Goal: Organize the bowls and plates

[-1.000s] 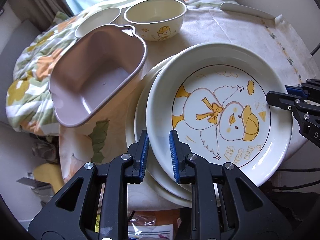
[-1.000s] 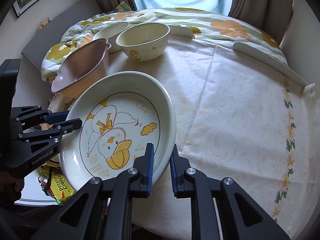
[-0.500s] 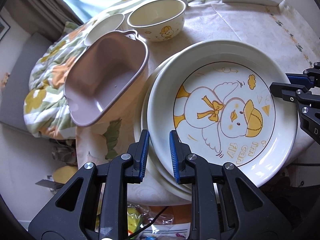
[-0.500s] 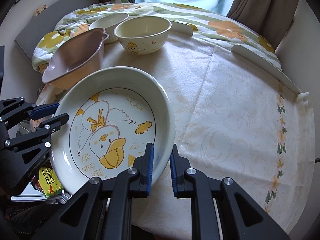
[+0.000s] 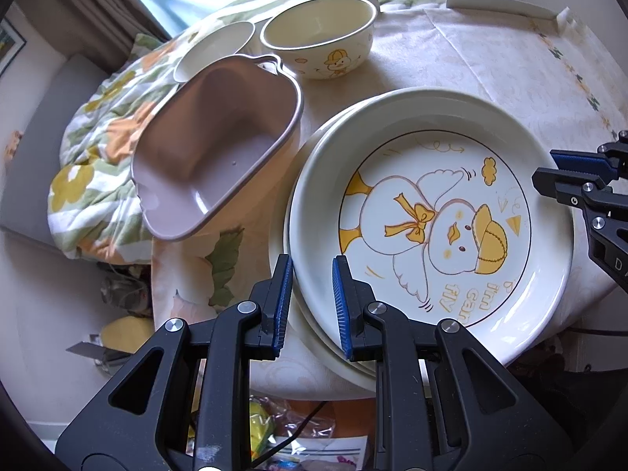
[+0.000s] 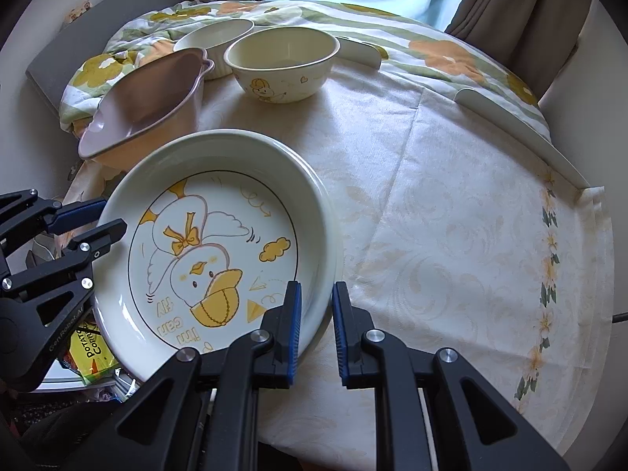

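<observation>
Two grippers at opposite edges of the duck plate (image 5: 431, 235), topmost of a stack of plates (image 5: 310, 325) at the near edge of the bench (image 6: 451, 235). Left gripper (image 5: 312, 306) with jaws set apart around the rims at the stack's near-left side; whether the pads touch any rim, cannot tell. Right gripper (image 6: 316, 329) with jaws likewise apart, straddling the duck plate's rim at the opposite side, a gap showing beside the outer pad, so no firm hold visible. Duck plate lifted slightly on the right-gripper side, overhanging the bench edge. Just beside the stack, a pink dish (image 5: 216, 149), tilted. Behind that, a duck bowl (image 6: 282, 62) upright on the cloth, and a plain white bowl (image 6: 214, 41) touching or nearly touching it. Below the bench edge, snack packets (image 6: 90, 349).
</observation>
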{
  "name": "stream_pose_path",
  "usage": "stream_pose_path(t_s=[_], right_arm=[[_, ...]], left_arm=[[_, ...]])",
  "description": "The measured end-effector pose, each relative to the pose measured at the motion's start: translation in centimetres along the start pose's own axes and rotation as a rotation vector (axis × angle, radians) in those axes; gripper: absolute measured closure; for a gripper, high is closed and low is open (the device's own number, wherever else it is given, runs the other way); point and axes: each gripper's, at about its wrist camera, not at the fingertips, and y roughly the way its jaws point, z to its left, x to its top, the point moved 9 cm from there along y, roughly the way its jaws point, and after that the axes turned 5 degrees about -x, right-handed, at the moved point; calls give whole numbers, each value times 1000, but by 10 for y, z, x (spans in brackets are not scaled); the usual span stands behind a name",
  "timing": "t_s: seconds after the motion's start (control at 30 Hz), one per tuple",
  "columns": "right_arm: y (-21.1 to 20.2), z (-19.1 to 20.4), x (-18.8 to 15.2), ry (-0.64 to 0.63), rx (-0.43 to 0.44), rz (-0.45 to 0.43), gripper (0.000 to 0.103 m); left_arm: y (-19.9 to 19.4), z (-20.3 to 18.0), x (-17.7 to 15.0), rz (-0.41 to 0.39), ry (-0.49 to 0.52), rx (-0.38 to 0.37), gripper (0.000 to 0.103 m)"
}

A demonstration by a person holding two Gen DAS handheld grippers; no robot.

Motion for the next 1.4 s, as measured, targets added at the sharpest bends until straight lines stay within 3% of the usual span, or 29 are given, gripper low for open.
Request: stream_pose_path(t_s=[0.07,0.17,0.2,0.23,0.3,0.33,0.37,0.4,0.67,0.8,0.9,1.0,1.07,1.17,1.23,1.3,1.4], right_arm=[[-4,-2,2,9,19,-8,89],[-17,-6,14,30,69,-34,89],[-22,-7,19,35,88,-47,89],[-28,-9,26,41,109,-65,88],[-40,-11,42,44,159,-110,65],[-45,-11,51,39,182,-133,26],[-49,-9,59,34,208,-153,1],[-53,-7,67,27,237,-168,1],[-43,20,123,-38,255,-170,1],[-16,46,141,-55,316,-102,1],[8,64,147,-67,314,-55,1],[26,79,153,-74,337,-25,7],[40,89,157,-88,343,4,23],[57,104,160,-105,360,38,37],[65,111,162,-112,363,53,43],[72,116,163,-112,369,67,46],[79,119,164,-110,365,75,59]], left_arm=[[-7,3,2,-11,-29,-25,86],[-31,16,13,-64,-81,-29,78],[-42,23,17,-93,-107,-29,69],[-51,30,21,-121,-134,-27,42],[-72,47,28,-194,-197,-2,1],[-84,57,32,-249,-228,15,0],[-91,64,34,-275,-251,19,0],[-94,71,35,-279,-279,14,0],[-70,124,36,-204,-479,-47,0],[-41,141,31,-168,-566,-114,0],[-14,149,25,-129,-632,-184,1],[5,152,24,-114,-670,-236,2],[18,153,26,-97,-672,-256,8],[38,152,29,-62,-660,-277,26],[49,152,30,-44,-662,-285,42],[59,153,30,-27,-677,-299,51],[69,156,31,-16,-687,-314,66]])
